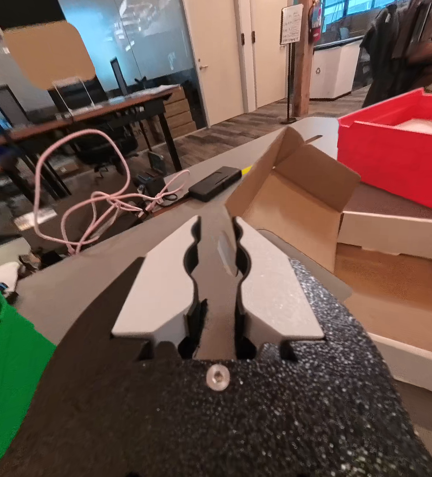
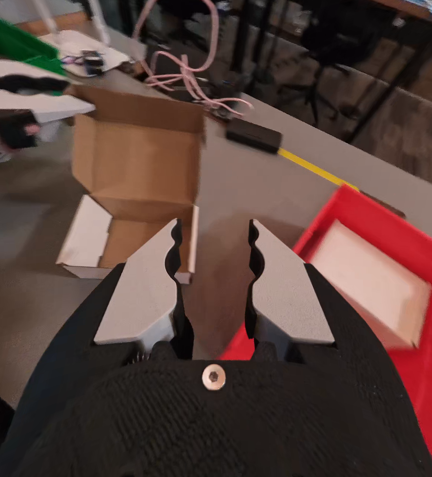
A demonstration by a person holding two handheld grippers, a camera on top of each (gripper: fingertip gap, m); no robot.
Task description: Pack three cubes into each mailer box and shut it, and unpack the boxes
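Both hand-held grippers apart — mailer box (image 2: 132, 160) unfolded.

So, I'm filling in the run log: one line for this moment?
left claw open | right claw open | mailer box open, no cubes visible | red bin holds white box

A white bin (image 1: 331, 72) far ahead and right of the tongs bears a recycling symbol. The standing sign (image 1: 291, 24) beside it carries writing, too blurred to read.

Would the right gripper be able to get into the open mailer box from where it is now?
Probably yes: the right gripper is open and empty above the table, the open mailer box lies just to its left, lid up, nothing between them.
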